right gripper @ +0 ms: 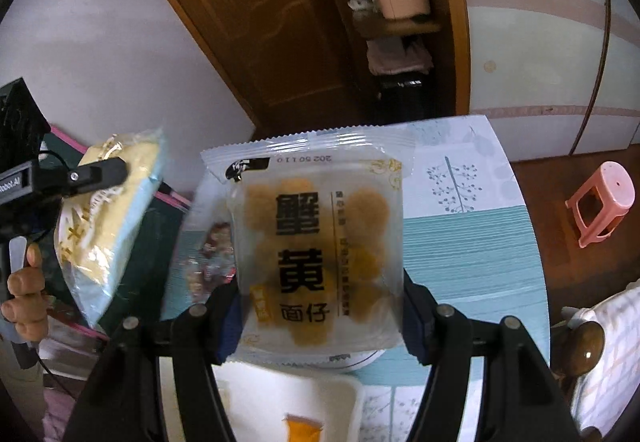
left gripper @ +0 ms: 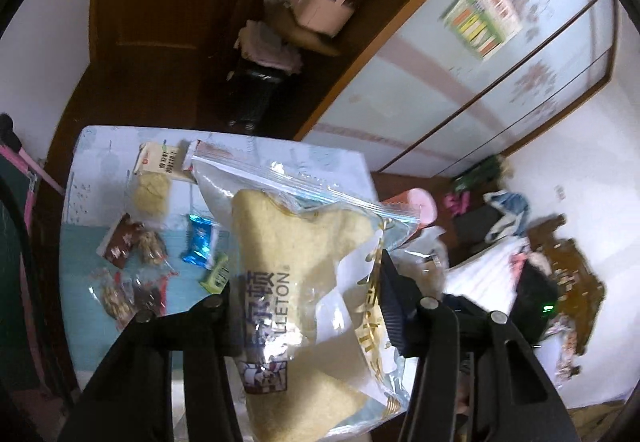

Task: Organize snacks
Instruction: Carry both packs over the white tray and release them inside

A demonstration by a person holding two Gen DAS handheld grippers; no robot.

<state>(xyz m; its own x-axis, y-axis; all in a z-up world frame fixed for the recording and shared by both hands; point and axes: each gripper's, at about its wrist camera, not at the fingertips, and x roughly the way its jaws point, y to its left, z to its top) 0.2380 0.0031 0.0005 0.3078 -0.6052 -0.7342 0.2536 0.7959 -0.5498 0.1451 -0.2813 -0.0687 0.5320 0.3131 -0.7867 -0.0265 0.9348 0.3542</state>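
My left gripper (left gripper: 308, 306) is shut on a clear zip bag (left gripper: 304, 266) that holds pale yellow bread-like snacks, lifted above the table (left gripper: 100, 158). The same bag (right gripper: 108, 218) and the left gripper (right gripper: 100, 172) show at the left of the right wrist view, held by a hand. My right gripper (right gripper: 320, 318) is shut on a clear packet of round yellow snacks (right gripper: 320, 242) with large black characters, held upright above the table (right gripper: 468, 242). Small snack packets lie on the table: a blue one (left gripper: 198, 238), a green one (left gripper: 216, 276), a brown one (left gripper: 122, 246).
A white tray (right gripper: 288, 398) with an orange item lies just under the right gripper. A carton (left gripper: 154, 160) stands at the table's far edge. A pink stool (right gripper: 600, 202) stands on the floor at the right. A wooden door and shelves are behind the table.
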